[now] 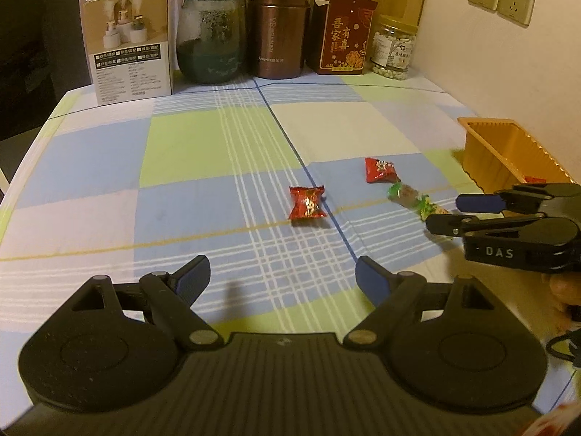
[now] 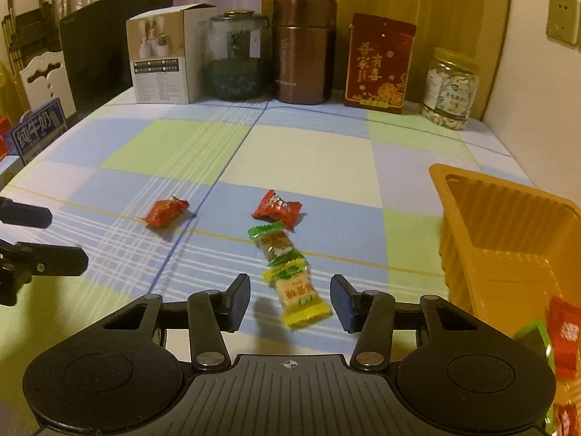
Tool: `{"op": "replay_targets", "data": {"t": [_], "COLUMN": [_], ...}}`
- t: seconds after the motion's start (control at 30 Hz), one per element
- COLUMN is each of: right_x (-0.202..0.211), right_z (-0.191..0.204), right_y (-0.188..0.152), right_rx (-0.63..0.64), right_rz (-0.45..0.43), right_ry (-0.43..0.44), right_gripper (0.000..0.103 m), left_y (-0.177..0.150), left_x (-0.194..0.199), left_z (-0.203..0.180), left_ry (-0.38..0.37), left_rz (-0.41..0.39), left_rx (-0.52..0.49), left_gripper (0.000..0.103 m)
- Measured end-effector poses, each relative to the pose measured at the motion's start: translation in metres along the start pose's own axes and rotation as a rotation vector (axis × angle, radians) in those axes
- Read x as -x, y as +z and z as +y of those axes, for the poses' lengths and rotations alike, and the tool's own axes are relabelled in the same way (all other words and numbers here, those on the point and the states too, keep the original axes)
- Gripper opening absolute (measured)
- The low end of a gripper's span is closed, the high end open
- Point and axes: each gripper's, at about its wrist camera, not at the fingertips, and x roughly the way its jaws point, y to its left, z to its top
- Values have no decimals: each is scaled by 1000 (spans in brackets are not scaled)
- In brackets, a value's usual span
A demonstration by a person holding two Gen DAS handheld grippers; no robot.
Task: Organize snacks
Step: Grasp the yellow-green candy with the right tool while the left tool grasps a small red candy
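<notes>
Several wrapped snacks lie on the checked tablecloth. A red candy (image 1: 306, 202) (image 2: 166, 212) lies near the blue centre line. A second red candy (image 1: 379, 169) (image 2: 279, 209) lies to its right. A green-wrapped snack (image 2: 276, 244) (image 1: 403, 192) and a yellow-wrapped snack (image 2: 296, 295) lie in a row below it. An orange plastic tray (image 2: 508, 232) (image 1: 508, 152) stands at the right and holds a few snacks (image 2: 561, 334). My right gripper (image 2: 290, 299) (image 1: 445, 214) is open, its fingers on either side of the yellow snack. My left gripper (image 1: 283, 278) is open and empty, short of the first red candy.
Along the back stand a white product box (image 1: 130, 47), a glass jar (image 1: 210, 36), a brown canister (image 1: 279, 27), a red gift box (image 1: 345, 34) and a jar of nuts (image 1: 394, 47). A dark chair (image 1: 36, 54) is at the left. A wall lies to the right.
</notes>
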Motion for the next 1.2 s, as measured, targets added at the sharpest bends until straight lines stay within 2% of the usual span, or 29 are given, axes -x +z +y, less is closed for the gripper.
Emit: {"op": "replay_targets", "data": {"t": [0.1,0.4,0.8,0.87,0.97,1.1,1.2], "right_x": [-8,-12,11,11,11,12,13], "right_z": [-4,-10,-9,-10,-14,-19,-21], "right_y": [1,0,2,2,3,4,4], "right_rx": [0,-39,-154,-163,-180,-206,-220], "right_rz": [4,27,-1,-5,-9,-11,-13], "right_ry": [-8,13,43,43,37,25,18], "right_gripper": [46,23,22,22,22,22,22], "left_y": [2,3,14,18,25,31,33], "left_x": [-4,-13,-30,-35,-44,-58,-68], "left_z": [0,-1,-7,-8,-8,-10,-14], "left_ry": [-6,-13,-33,-37,-50,-27,-12], "left_rz": [4,7,-35,-51,-68,-74,-58], "left_rx": [-1,4,10,23,41,29,3], "left_gripper": [86,86,84,79,67,57,44]}}
